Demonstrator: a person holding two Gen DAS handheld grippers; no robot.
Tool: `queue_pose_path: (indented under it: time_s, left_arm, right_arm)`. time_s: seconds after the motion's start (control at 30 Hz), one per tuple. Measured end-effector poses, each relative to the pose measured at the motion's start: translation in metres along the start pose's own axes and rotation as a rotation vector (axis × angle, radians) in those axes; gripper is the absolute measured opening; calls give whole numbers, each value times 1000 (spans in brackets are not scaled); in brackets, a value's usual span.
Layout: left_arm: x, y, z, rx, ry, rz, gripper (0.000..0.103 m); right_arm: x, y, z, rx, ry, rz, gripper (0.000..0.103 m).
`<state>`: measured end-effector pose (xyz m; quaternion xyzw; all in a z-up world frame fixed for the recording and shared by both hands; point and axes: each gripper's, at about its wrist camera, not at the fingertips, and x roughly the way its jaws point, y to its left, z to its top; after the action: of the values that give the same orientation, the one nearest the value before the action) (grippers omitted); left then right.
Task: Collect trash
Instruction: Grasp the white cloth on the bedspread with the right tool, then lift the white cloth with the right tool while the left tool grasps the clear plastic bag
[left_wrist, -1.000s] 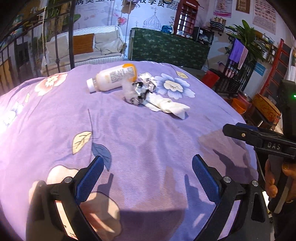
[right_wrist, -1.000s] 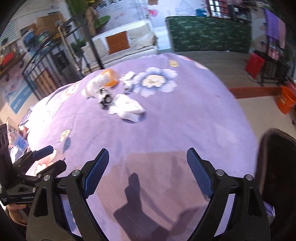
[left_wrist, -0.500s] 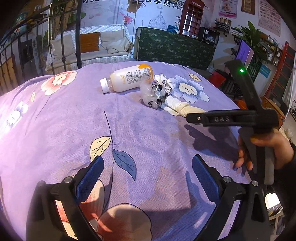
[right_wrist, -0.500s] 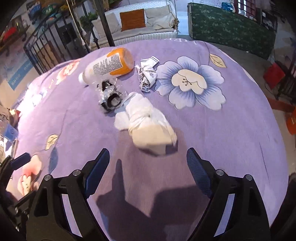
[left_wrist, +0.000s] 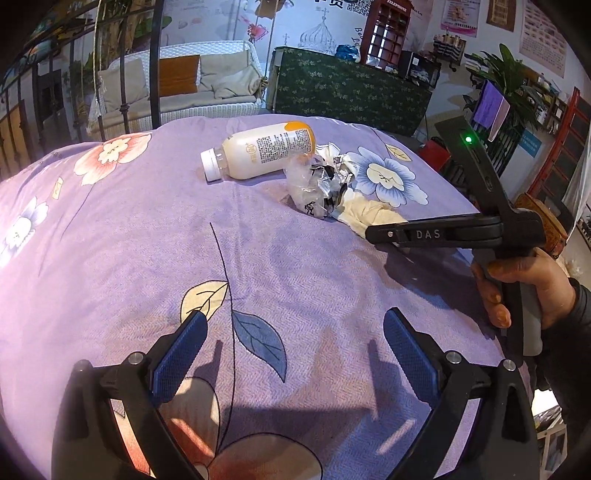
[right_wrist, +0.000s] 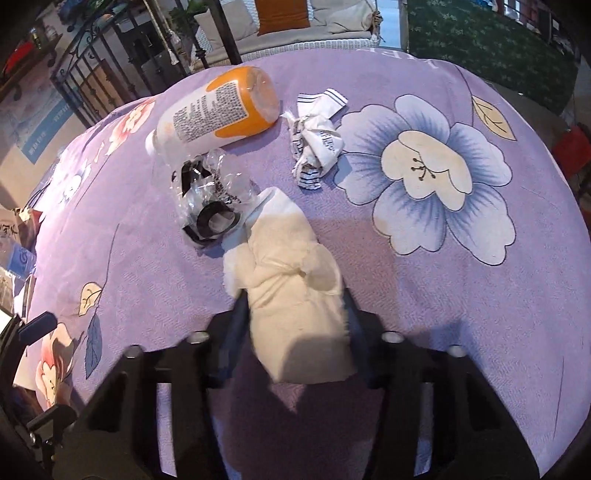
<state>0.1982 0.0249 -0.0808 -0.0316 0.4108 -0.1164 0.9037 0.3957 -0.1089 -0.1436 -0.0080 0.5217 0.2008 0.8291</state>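
Between closing hand-held gripper (right_wrist: 293, 317) jaws, tissue wad (right_wrist: 295, 291).

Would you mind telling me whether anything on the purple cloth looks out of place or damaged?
The bottle lies on its side, beside a crushed clear plastic wrapper and a crumpled printed paper. The right gripper is closing on a wadded tissue.

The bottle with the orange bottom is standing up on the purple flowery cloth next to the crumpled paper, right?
Not quite. The bottle is lying on its side, not standing. It is on the purple flowery cloth beside the crumpled paper, as the right wrist view shows.
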Motion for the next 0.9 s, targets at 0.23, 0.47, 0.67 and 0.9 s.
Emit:
queue_pose_path:
  time_s: [0.23,0.47,0.67,0.9]
  left_arm:
    - [6,0,15,3,-1,-8,94]
    - [29,-13,37,43,14,-8,94]
    - [63,-25,63,41,46,-5,94]
    - [100,-33,90,33,76,10,94]
  right_arm:
    - [-18,4,-14,-30,-54,-47,21]
    - [-55,-12,-29,48,-132,-82,21]
    - [-89,-33,-50,159,-183,-84,21]
    - [-112,-42,-78,220,-213,-78,21]
